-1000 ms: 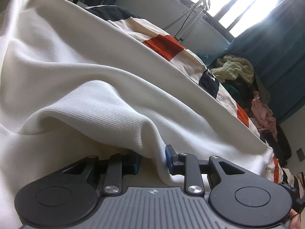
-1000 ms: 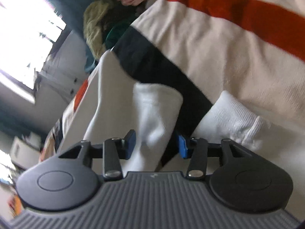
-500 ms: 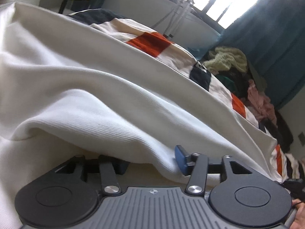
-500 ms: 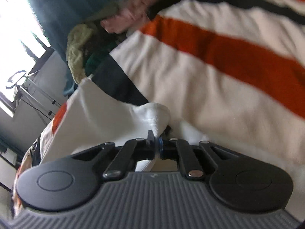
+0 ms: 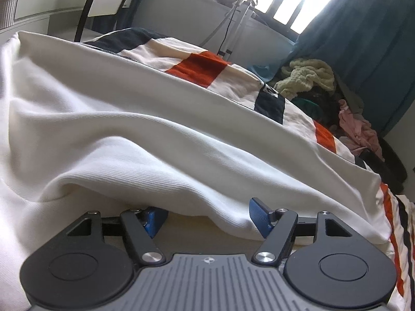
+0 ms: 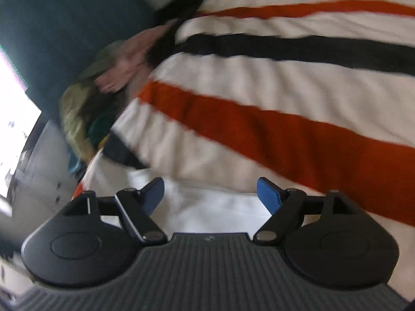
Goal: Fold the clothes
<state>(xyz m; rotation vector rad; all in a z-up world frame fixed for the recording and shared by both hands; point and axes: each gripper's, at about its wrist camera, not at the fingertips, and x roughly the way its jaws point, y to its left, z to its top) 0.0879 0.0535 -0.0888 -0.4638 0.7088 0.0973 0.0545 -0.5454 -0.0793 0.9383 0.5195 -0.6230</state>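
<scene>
Daylight from the blown-out window [image 5: 298,2] backlights my left view, which is sharp. My right view is smeared by motion blur, with its striped blanket [image 6: 285,129] streaked. Fisheye bends both edges.

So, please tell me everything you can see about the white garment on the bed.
The white garment looks like a soft, finely ribbed knit, plain and without print. It lies spread over the striped blanket in broad, loose folds, not yet neatly folded. One rounded fold hangs over the open left gripper, covering most of its left finger. In the right wrist view a flat white part lies between the fingers of the open right gripper; neither gripper clamps it.
</scene>
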